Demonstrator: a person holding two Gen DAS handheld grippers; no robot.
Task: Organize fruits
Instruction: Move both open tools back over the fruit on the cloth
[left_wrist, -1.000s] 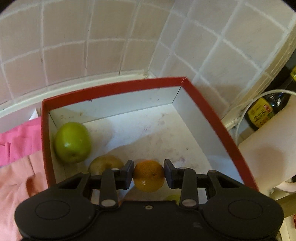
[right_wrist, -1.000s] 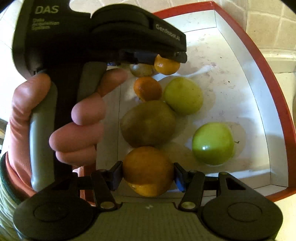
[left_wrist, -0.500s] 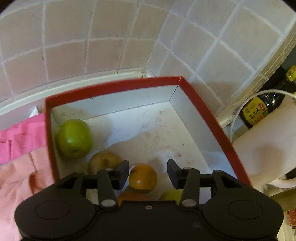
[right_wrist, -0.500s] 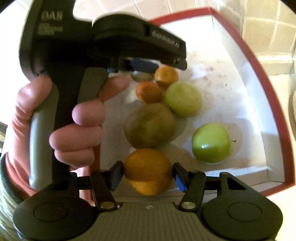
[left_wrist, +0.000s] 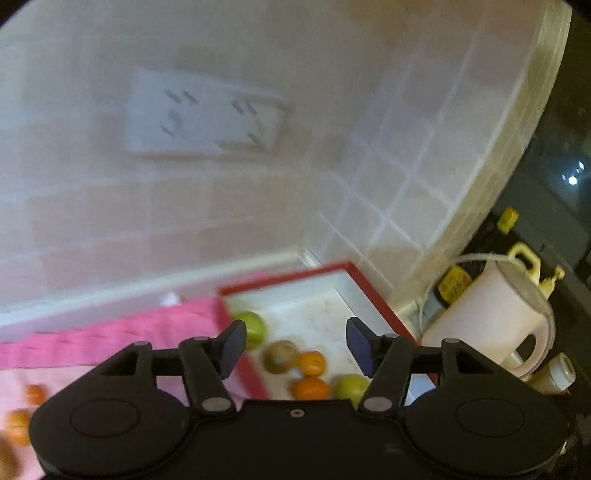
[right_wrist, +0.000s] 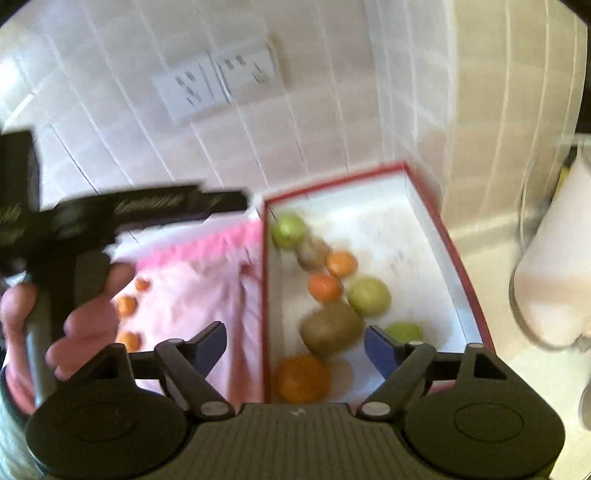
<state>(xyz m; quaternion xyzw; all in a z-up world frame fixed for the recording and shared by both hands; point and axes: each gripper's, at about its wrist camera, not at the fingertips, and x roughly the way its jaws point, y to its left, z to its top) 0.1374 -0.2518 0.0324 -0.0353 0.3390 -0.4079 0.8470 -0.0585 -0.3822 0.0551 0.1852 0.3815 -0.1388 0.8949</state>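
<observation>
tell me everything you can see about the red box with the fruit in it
The red box is a shallow, open-topped rectangular tray with a red rim and outer walls and a white, slightly stained inside; it looks like cardboard. It sits flat on the counter in the tiled corner, its left wall against the pink cloth. Green, brownish and orange fruits lie loose in it, clustered along the left side. Neither gripper touches it. The view is motion-blurred.
</observation>
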